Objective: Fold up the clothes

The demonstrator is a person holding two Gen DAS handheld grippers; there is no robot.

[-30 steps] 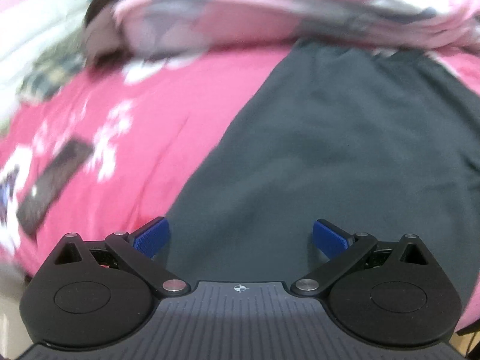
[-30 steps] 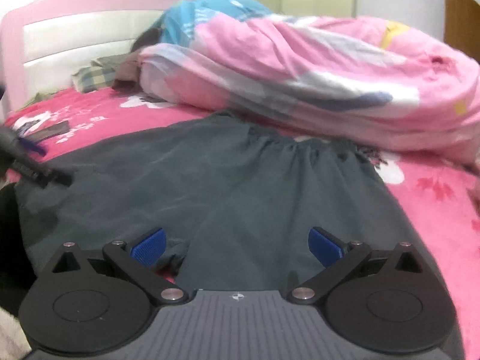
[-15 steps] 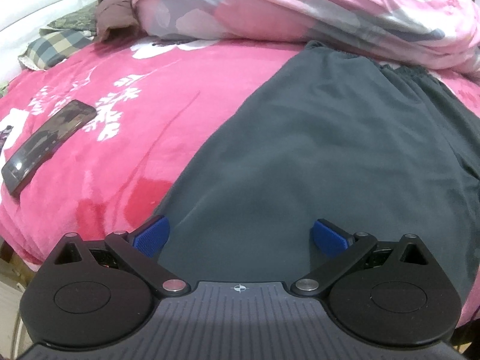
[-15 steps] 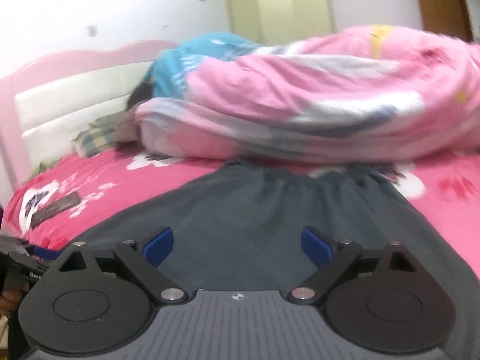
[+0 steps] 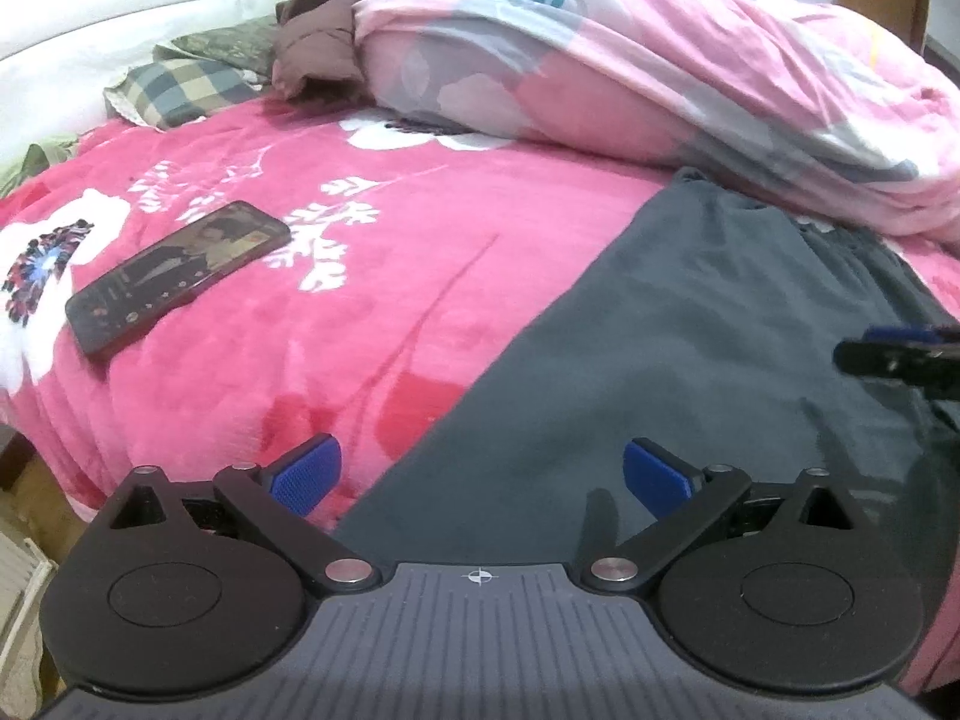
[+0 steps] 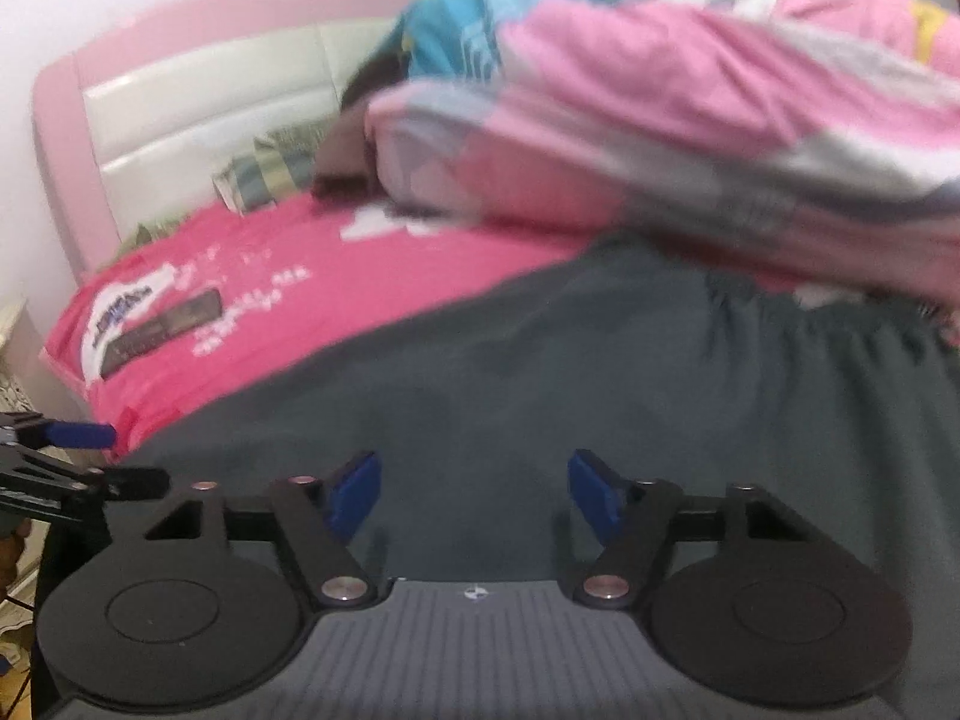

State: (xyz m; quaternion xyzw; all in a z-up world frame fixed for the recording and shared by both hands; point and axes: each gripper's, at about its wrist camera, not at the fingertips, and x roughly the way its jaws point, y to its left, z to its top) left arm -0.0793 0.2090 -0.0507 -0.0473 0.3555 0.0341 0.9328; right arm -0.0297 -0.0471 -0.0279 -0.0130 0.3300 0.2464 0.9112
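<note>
Dark grey shorts (image 5: 690,330) lie flat on the pink bed, with their gathered waistband (image 6: 840,342) at the far end against the duvet. My left gripper (image 5: 480,474) is open low over the shorts' near left corner; the cloth's edge runs between its blue pads (image 5: 306,474). My right gripper (image 6: 474,492) hovers over the shorts' near hem with its jaws closing; grey cloth shows in the gap and the pads (image 6: 354,492) do not press on it. Each gripper shows at the edge of the other's view: the right gripper (image 5: 900,354), the left gripper (image 6: 66,456).
A dark phone (image 5: 180,276) lies on the pink floral blanket (image 5: 390,228) left of the shorts. A bunched pink duvet (image 5: 660,72) lies along the far side, with a checked pillow (image 5: 174,90) and a padded headboard (image 6: 198,96) at the back left. The bed's edge drops off at the near left.
The left gripper's view has shifted left, from the middle of the shorts to their left edge. The right gripper has swung left and its jaws have narrowed. It now shows in the left view.
</note>
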